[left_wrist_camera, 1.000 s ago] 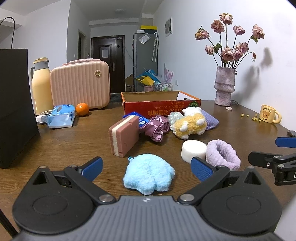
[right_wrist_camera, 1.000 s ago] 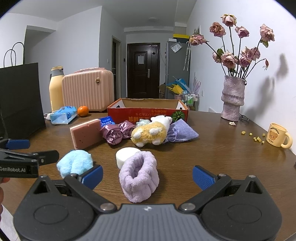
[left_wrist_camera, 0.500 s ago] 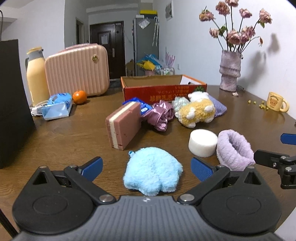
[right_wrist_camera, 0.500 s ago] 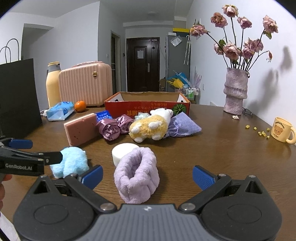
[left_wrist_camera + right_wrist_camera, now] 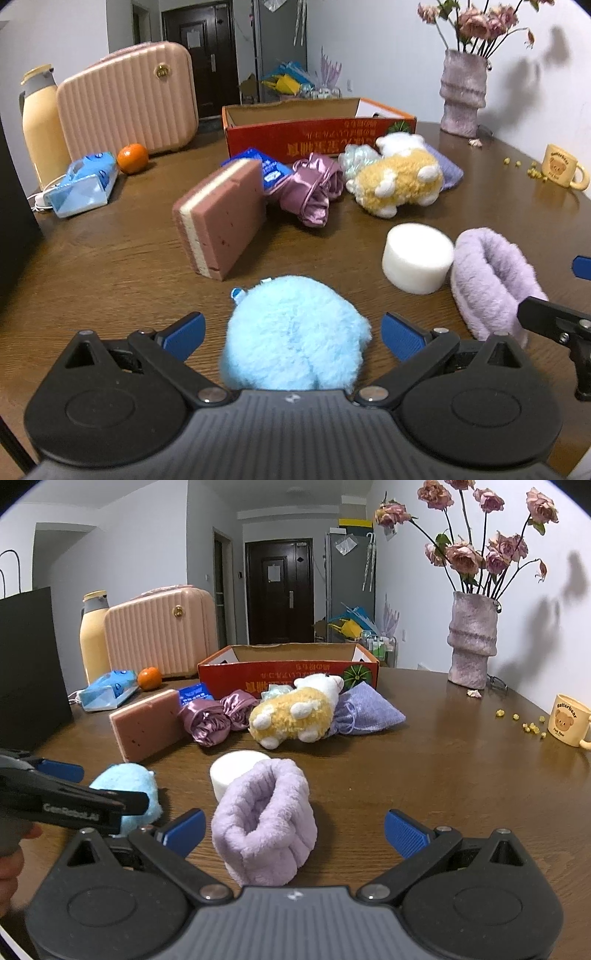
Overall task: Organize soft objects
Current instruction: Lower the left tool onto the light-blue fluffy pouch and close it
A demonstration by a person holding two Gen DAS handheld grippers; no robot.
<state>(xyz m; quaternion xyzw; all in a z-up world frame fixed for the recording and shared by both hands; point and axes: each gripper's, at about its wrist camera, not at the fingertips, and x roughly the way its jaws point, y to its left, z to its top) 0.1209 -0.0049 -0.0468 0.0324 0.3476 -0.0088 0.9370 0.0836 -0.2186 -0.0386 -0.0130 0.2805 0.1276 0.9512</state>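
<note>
A fluffy light-blue plush [image 5: 291,336] lies on the wooden table between the spread fingers of my left gripper [image 5: 293,334], which is open. A lilac fuzzy band [image 5: 264,821] sits between the fingers of my right gripper [image 5: 293,827], also open. Behind it stands a white foam cylinder [image 5: 236,773]. Farther back lie a pink layered sponge [image 5: 221,227], purple satin scrunchies [image 5: 314,192], a yellow plush toy [image 5: 399,181] and a lilac pouch [image 5: 364,710]. An open red cardboard box [image 5: 317,129] stands behind them. The blue plush [image 5: 127,788] also shows in the right wrist view, partly behind my left gripper.
A pink case [image 5: 125,99], a yellow bottle [image 5: 40,125], an orange [image 5: 132,158] and a blue tissue pack [image 5: 83,184] stand at the back left. A black bag [image 5: 29,664] is at the left. A vase of dried roses [image 5: 472,638] and a yellow mug [image 5: 569,720] stand at the right.
My left gripper has moved forward and down, so the blue plush now sits between its fingers. My right gripper has closed in on the lilac band.
</note>
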